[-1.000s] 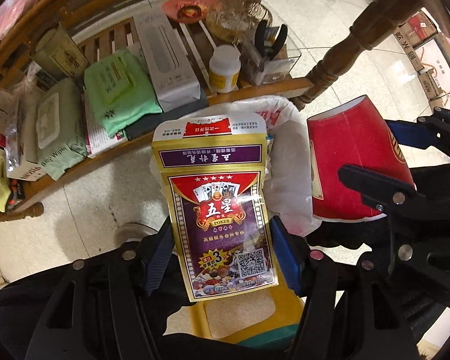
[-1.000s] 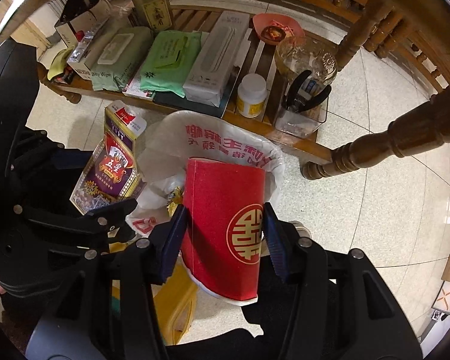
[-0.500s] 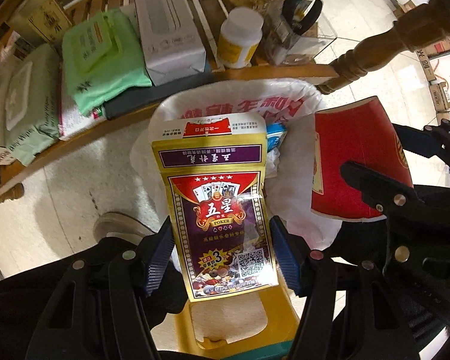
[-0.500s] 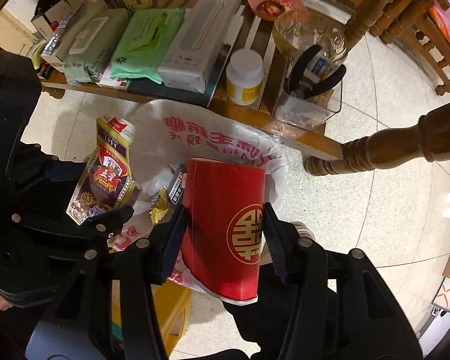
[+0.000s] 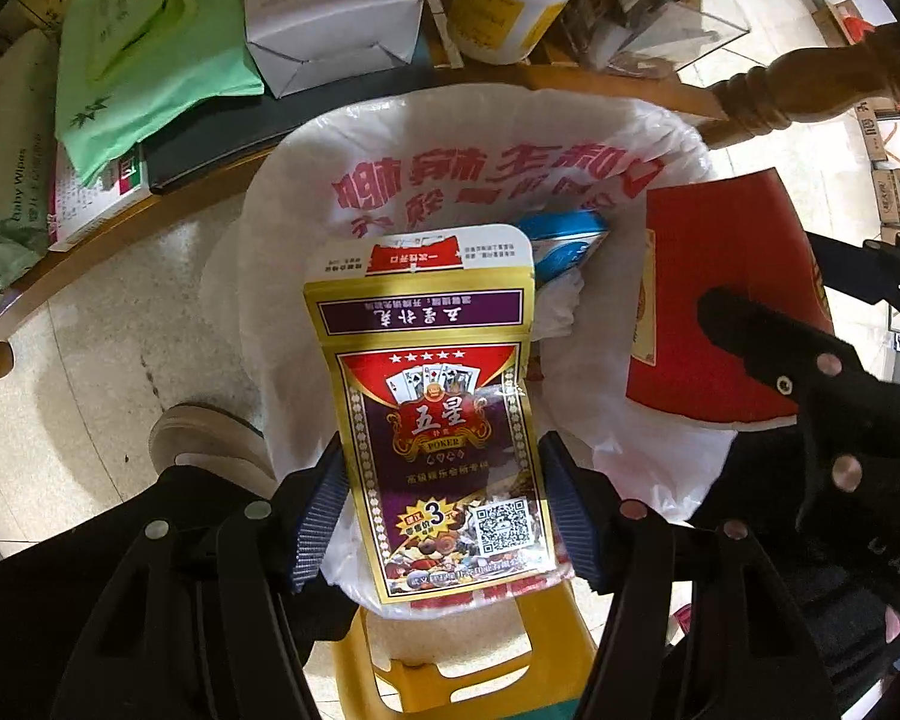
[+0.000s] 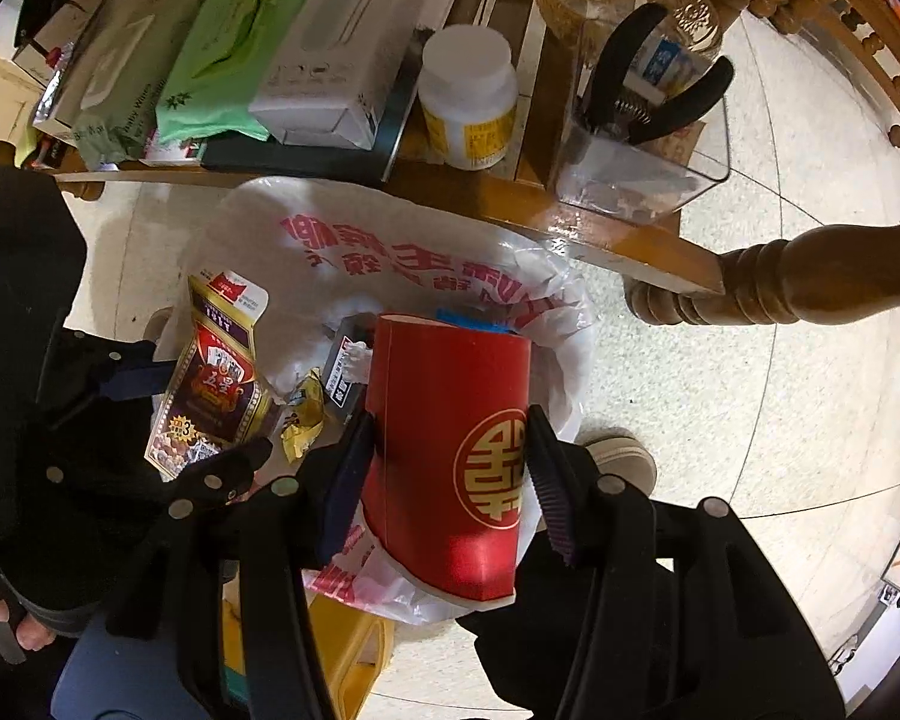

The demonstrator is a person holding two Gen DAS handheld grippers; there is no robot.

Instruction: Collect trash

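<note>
My left gripper (image 5: pixel 444 516) is shut on a flattened gold and purple poker card box (image 5: pixel 438 408), holding it over the open white bin bag (image 5: pixel 486 180) with red lettering. My right gripper (image 6: pixel 450 468) is shut on a red paper cup (image 6: pixel 450 420) with a gold emblem, over the right side of the same bag (image 6: pixel 402 252). The cup also shows in the left wrist view (image 5: pixel 708 300), and the card box in the right wrist view (image 6: pixel 216 384). Inside the bag lie a blue packet (image 5: pixel 564 240), a yellow wrapper (image 6: pixel 303 414) and a dark small box (image 6: pixel 345 372).
A low wooden shelf (image 6: pixel 570 216) behind the bag carries a white pill bottle (image 6: pixel 468 96), green wipes (image 6: pixel 222 72), a white carton (image 6: pixel 336 60) and a clear box with pliers (image 6: pixel 648 120). A turned table leg (image 6: pixel 780 276) stands right. A yellow stool (image 5: pixel 468 660) is below. A shoe (image 5: pixel 204 438) rests on the tiled floor.
Both grippers have moved forward and down toward the bag, which now fills more of each view. The card box and cup stay gripped and now hang over the bag's opening.
</note>
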